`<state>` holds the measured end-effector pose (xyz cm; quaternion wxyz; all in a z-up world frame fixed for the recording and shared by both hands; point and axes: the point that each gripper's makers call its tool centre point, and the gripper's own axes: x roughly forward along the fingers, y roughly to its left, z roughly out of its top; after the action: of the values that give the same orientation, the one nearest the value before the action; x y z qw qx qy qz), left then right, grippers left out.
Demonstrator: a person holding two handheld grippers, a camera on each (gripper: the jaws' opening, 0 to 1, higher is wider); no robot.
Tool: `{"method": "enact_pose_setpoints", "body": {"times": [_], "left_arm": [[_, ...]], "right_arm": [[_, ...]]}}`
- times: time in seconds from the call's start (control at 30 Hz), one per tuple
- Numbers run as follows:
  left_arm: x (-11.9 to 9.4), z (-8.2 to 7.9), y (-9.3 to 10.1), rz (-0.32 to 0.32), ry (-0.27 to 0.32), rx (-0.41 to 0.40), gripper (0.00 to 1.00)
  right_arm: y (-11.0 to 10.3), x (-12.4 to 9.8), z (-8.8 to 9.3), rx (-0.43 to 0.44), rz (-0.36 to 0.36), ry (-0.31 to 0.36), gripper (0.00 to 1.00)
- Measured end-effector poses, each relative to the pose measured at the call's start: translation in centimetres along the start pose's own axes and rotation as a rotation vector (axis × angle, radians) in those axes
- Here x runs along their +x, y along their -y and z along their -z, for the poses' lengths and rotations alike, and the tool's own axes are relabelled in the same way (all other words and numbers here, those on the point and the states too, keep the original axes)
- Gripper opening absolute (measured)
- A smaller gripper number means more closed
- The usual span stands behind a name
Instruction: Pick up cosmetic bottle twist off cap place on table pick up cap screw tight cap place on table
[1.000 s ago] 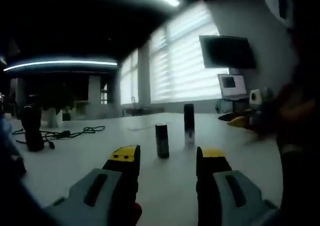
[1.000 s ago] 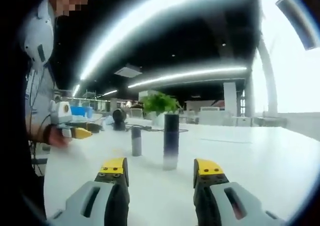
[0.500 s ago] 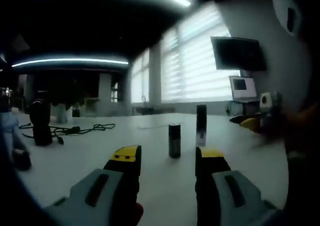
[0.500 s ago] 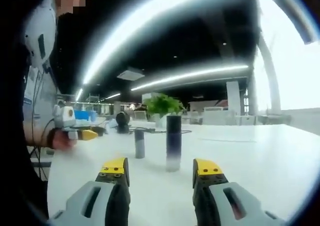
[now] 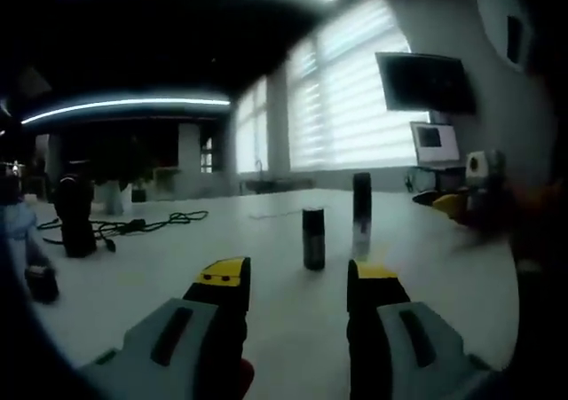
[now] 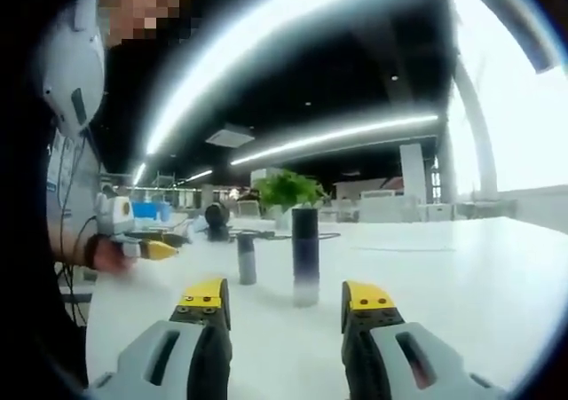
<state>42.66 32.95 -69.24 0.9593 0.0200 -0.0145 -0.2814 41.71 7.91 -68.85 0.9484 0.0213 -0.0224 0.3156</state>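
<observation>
Left gripper (image 5: 295,280): jaws spread, nothing between | Right gripper (image 6: 284,300): jaws spread, nothing between | Cosmetic bottle (image 6: 304,256): tall, dark, upright on white table (image 6: 461,276), ahead of right gripper | Shorter dark bottle (image 6: 246,258): upright just beside it, apart | Contents: cannot tell.

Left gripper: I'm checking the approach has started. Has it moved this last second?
Yes. The left gripper has swung left: the short bottle and wall screen slid right together.
</observation>
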Motion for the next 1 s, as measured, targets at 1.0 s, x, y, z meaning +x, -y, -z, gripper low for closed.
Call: {"method": "enact_pose_setpoints", "body": {"times": [1.0], "left_arm": [[5.0,-0.1,2.1,-0.100,-0.059,-0.127,0.35]], "right_arm": [[0.0,-0.2,-0.3,-0.005,0.006,0.016,0.43]]}}
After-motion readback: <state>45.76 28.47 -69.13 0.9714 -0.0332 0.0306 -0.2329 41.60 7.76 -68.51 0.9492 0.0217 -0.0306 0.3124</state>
